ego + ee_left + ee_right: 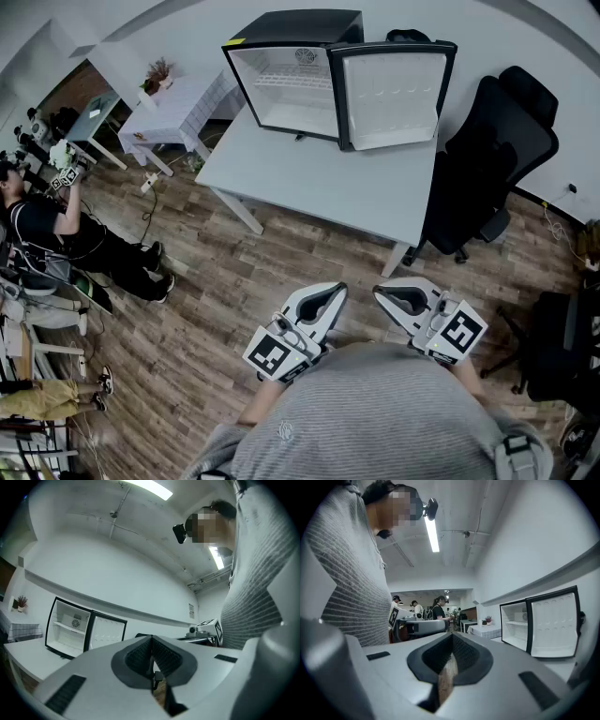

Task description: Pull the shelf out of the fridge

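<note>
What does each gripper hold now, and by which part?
Nothing is held. The left gripper and the right gripper are both shut on nothing, away from the fridge on the table.

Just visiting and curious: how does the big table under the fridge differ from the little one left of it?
The big table is grey and carries the open fridge; the little table is white and carries a potted plant. The big table is clearly broader than the little table. Both have pale legs.

Grey table [309, 178], black office chair [487, 141], wood floor [216, 281]
</note>
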A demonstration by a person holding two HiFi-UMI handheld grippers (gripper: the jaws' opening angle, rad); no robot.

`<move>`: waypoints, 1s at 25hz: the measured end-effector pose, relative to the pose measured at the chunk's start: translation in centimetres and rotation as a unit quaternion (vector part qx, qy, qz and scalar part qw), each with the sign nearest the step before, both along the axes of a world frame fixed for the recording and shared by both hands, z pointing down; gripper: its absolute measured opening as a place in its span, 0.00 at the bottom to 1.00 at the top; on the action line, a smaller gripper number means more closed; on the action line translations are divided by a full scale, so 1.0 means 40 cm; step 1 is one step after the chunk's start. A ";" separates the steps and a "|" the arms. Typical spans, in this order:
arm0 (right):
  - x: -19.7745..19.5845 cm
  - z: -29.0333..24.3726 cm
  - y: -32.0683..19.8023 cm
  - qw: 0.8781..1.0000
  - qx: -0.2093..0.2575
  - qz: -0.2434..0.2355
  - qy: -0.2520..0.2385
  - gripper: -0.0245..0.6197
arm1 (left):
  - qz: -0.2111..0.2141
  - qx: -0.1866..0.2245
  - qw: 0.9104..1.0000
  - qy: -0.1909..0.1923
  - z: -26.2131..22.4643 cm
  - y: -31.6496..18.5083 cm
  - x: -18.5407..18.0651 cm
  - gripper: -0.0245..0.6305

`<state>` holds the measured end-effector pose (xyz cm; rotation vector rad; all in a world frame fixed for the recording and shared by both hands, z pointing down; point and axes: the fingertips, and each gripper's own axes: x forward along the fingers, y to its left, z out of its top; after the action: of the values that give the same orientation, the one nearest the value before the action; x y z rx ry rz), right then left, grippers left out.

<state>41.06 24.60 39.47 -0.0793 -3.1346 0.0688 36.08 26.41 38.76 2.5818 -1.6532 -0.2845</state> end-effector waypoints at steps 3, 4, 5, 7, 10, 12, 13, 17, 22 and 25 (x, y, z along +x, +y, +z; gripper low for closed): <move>0.000 -0.004 -0.008 1.000 0.004 -0.001 0.000 0.06 | 0.000 0.001 1.000 -0.002 -0.004 -0.008 0.002 0.05; -0.001 -0.005 -0.010 1.000 0.003 -0.001 0.001 0.06 | 0.000 0.001 1.000 -0.002 -0.005 -0.010 0.001 0.05; -0.001 -0.005 -0.011 1.000 0.003 -0.001 0.001 0.06 | 0.001 0.001 1.000 -0.002 -0.004 -0.011 0.001 0.05; -0.002 -0.006 -0.012 1.000 0.003 -0.001 0.000 0.06 | 0.002 0.000 1.000 -0.003 -0.003 -0.010 0.002 0.05; -0.002 -0.007 -0.015 1.000 0.004 0.000 0.000 0.06 | 0.004 0.001 1.000 -0.003 -0.004 -0.011 0.003 0.05; 0.001 -0.007 -0.018 1.000 0.004 0.002 0.000 0.06 | 0.004 0.001 1.000 -0.004 -0.005 -0.012 0.005 0.05; 0.003 -0.006 -0.018 1.000 0.004 0.002 0.000 0.06 | 0.005 0.001 1.000 -0.004 -0.005 -0.012 0.007 0.05; 0.005 -0.003 -0.015 1.000 0.003 -0.001 -0.004 0.06 | 0.006 0.001 1.000 -0.004 -0.002 -0.013 0.010 0.05; 0.008 -0.019 -0.013 1.000 -0.003 -0.016 -0.021 0.06 | 0.005 0.002 1.000 -0.002 -0.009 -0.021 0.014 0.05; -0.002 -0.016 -0.014 1.000 0.002 -0.016 -0.020 0.06 | 0.004 0.002 1.000 -0.001 -0.006 -0.021 0.003 0.05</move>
<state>40.99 24.05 38.84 -0.1319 -3.1721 0.0631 36.20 25.57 38.52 2.5907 -1.6451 -0.2865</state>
